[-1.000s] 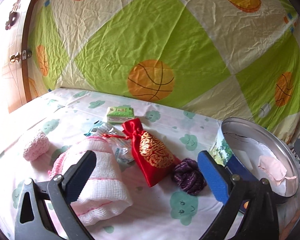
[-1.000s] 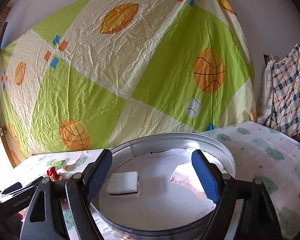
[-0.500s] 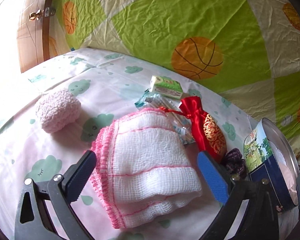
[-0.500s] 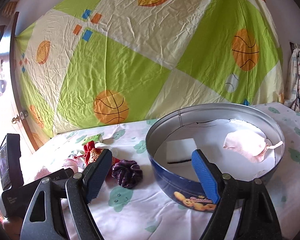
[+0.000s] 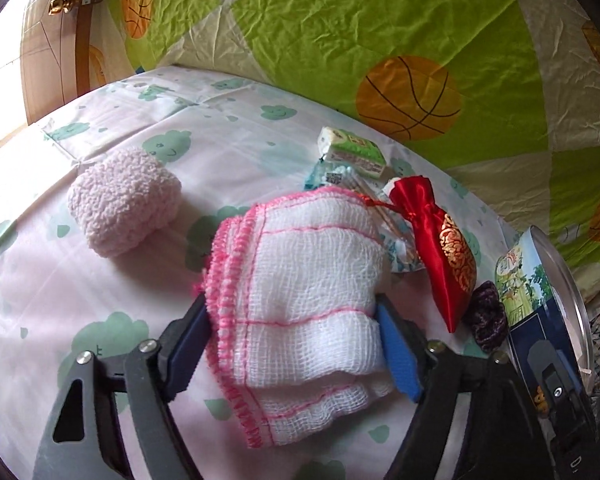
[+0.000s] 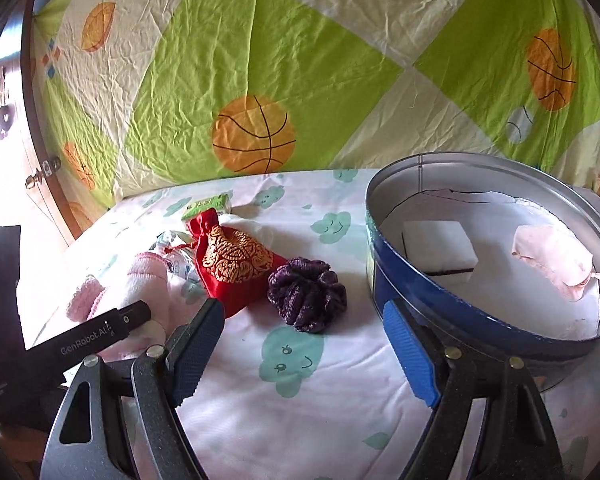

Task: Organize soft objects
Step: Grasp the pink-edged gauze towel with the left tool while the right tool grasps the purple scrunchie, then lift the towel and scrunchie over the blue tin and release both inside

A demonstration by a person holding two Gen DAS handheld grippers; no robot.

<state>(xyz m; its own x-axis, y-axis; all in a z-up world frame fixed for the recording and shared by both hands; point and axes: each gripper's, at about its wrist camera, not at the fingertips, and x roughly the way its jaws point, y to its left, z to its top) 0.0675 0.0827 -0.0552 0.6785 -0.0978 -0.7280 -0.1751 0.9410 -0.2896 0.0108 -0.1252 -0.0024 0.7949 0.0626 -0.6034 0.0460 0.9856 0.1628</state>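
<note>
Behind the bed hangs a big sheet [image 6: 260, 60] with green squares and orange basketballs on it. On the bed lies a white cover [image 6: 300, 400] with little green clouds. The left gripper [image 5: 294, 332] has just been closing, and its blue pads now press on both sides of a folded white cloth with pink edges [image 5: 300, 300], which lies on the cover. A fluffy pink sock roll [image 5: 124, 206] sits off to the left of the cloth, apart from it. A red pouch with gold patterns [image 6: 236, 260] lies to the right of the cloth, and a purple scrunchie [image 6: 306, 296] sits just beside the pouch. A small green and white packet [image 5: 352, 152] lies farther back, near the sheet. The right gripper [image 6: 304, 344] has its jaws wide apart with nothing between them, above the cover and close to the scrunchie. On the right stands a round blue tin [image 6: 440, 312]. Inside it lie a white sponge [image 6: 440, 250] and a pale pink cloth bag [image 6: 552, 260], a little apart from each other.
</note>
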